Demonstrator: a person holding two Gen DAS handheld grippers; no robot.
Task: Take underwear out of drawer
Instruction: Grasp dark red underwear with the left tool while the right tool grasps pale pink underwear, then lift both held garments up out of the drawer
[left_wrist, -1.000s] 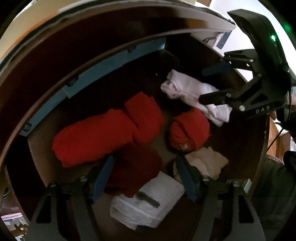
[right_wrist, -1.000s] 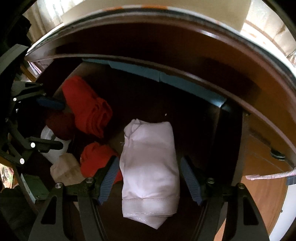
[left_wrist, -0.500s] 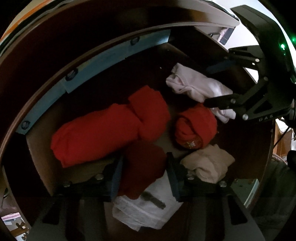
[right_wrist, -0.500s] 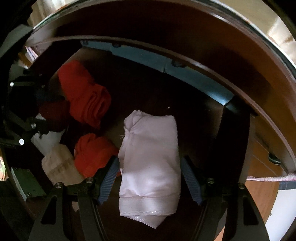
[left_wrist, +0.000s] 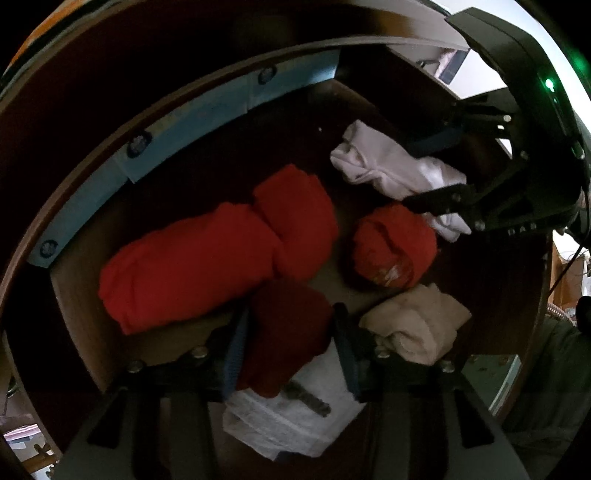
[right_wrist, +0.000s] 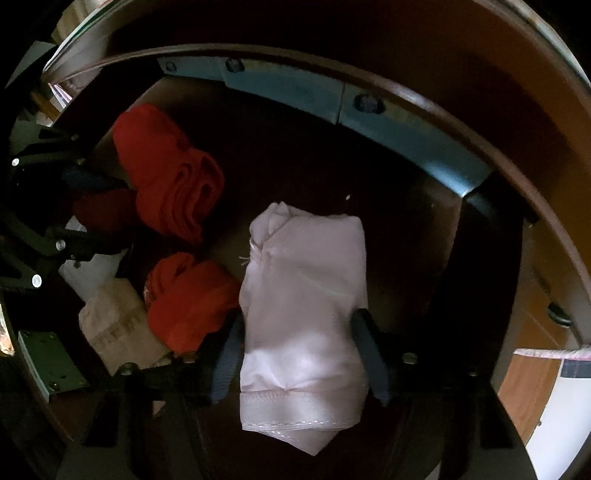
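Folded underwear lies in an open wooden drawer (left_wrist: 85, 288). My left gripper (left_wrist: 290, 321) points down with its pads pressed on a dark red piece (left_wrist: 288, 339), which rests on a white folded one (left_wrist: 291, 413); the jaws are opening slightly. In the right wrist view my right gripper (right_wrist: 299, 325) straddles a pale pink piece (right_wrist: 306, 280). Its jaws are closing and the pads touch the cloth on both sides. The left wrist view shows that gripper (left_wrist: 413, 173) over the same pink piece (left_wrist: 373, 166).
A large bright red roll (left_wrist: 199, 266), a small red bundle (left_wrist: 391, 251) and a beige piece (left_wrist: 417, 325) lie around the two grippers. A blue strip (left_wrist: 177, 125) lines the drawer's back wall. The dark cabinet frame (right_wrist: 480, 129) hangs over the back.
My left jaws came in from either side of the dark red piece and now pinch it. My right gripper sank a little and its jaws narrowed onto the pink piece.
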